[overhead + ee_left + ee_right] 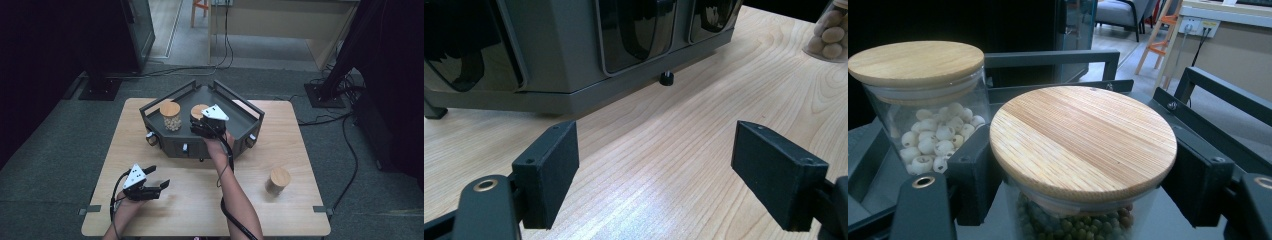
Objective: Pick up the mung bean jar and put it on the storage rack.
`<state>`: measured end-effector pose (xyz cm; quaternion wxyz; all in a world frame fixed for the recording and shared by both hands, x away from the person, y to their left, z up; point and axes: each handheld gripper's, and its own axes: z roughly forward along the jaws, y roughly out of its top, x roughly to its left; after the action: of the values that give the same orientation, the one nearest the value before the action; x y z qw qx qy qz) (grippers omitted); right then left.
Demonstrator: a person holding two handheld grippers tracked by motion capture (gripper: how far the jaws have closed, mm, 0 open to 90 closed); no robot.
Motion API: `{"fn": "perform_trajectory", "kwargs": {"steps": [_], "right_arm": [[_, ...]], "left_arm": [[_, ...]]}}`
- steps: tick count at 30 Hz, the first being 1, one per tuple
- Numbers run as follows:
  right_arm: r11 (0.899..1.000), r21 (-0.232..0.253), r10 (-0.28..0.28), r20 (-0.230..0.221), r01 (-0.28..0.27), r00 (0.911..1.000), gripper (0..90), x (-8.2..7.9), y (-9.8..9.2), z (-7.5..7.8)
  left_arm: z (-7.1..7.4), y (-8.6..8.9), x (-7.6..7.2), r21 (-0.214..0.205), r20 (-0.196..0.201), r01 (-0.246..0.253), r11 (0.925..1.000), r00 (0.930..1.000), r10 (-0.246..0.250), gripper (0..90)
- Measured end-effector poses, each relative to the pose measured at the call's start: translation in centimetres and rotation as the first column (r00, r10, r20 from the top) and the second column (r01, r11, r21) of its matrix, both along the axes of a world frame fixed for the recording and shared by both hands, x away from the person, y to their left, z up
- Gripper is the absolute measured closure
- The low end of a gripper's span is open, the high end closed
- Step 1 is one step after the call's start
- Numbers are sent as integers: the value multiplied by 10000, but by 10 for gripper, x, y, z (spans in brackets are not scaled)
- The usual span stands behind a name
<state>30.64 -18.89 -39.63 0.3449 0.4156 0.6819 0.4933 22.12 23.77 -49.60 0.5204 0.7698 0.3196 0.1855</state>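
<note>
Jaws first: from the high view, your right gripper (pixel 204 125) reaches into the grey tray (pixel 250 116) at the far side of the worktop (pixel 200 200), its jaws set around the jar with the green beans (pixel 199 110); just to that jar's left in the tray stands the jar of white beads (pixel 171 116); your left gripper (pixel 159 181) hovers low over the near left part of the worktop with its jaws spread and nothing between them; a third jar (pixel 277 181), wood-lidded, stands alone on the worktop near the right edge, well apart from both grippers.

From the left gripper view, your left gripper (pixel 654 165) shows both black jaws wide apart over bare wood; the tray's (pixel 554 60) grey front rises just beyond them, and the third jar (pixel 831 32) peeks in at the top right corner.

From the right gripper view, your right gripper (pixel 1080 175) has one jaw pressed to each side of the green-bean jar (pixel 1083 142) just under its round wooden lid (green beans show through the glass below); the white-bead jar (pixel 923 100) stands close at the left, and the tray's rails (pixel 1048 57) run behind both.
</note>
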Motion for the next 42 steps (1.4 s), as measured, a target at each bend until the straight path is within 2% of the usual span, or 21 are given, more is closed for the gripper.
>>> {"fn": "perform_trajectory", "kwargs": {"steps": [18,25,38,42], "right_arm": [[9994,340,108,-53,-106,9999,244,2,-7,-5],[9994,35,349,-37,-349,9994,189,3,-9,-5],[9993,155,341,63,-342,9994,188,-7,-15,-10],[9990,208,385,189,-389,9991,187,-12,-18,-11]], "left_arm": [[0,-1,0,-6,18,11,10000,10000,-11,187],[0,-1,0,19,12,23,10000,10000,-23,187],[0,-2,0,78,15,38,10000,10000,-38,187],[-1,0,-2,-3,175,14,10000,9998,-14,187]]}}
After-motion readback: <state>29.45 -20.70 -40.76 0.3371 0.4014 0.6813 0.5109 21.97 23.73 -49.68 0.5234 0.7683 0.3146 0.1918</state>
